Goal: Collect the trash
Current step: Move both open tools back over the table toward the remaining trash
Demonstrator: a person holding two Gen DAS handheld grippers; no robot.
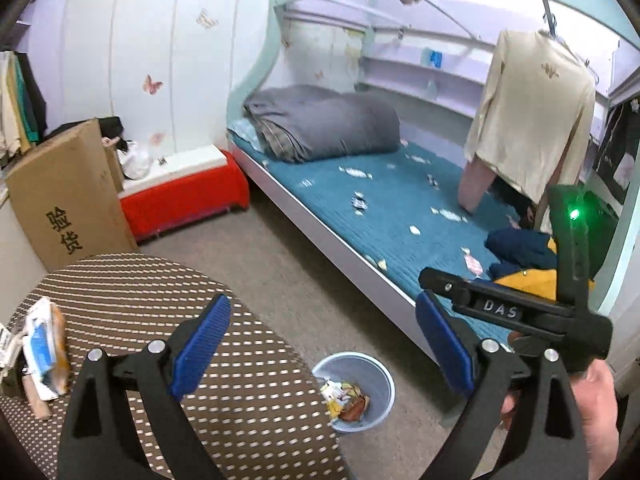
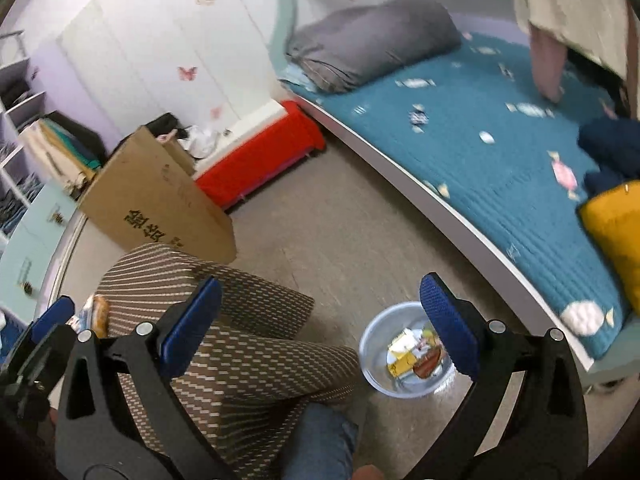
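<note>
1. The left gripper [image 1: 322, 344] has its blue pads spread wide with nothing between them; it hangs above the floor, over the waste bin [image 1: 353, 390] and the edge of the striped table [image 1: 160, 288].
2. The right gripper [image 2: 320, 320] is also spread wide and empty, poised above the waste bin [image 2: 404, 350].
3. The waste bin stands on the floor between the striped table and the bed [image 1: 400, 208], just beside the bed frame. Crumpled yellow, white and red wrappers [image 1: 344, 398] lie inside it.
4. More scraps of trash [image 1: 358, 202] are scattered over the bed's teal cover, well apart from the waste bin.
5. A folded grey quilt [image 1: 324, 122] lies at the far end of the bed.
6. A cardboard box [image 1: 68, 196] leans beyond the striped table, away from the waste bin.
7. A hand [image 1: 596, 408] grips the right tool's handle in the left view, on the bed side of the waste bin.
</note>
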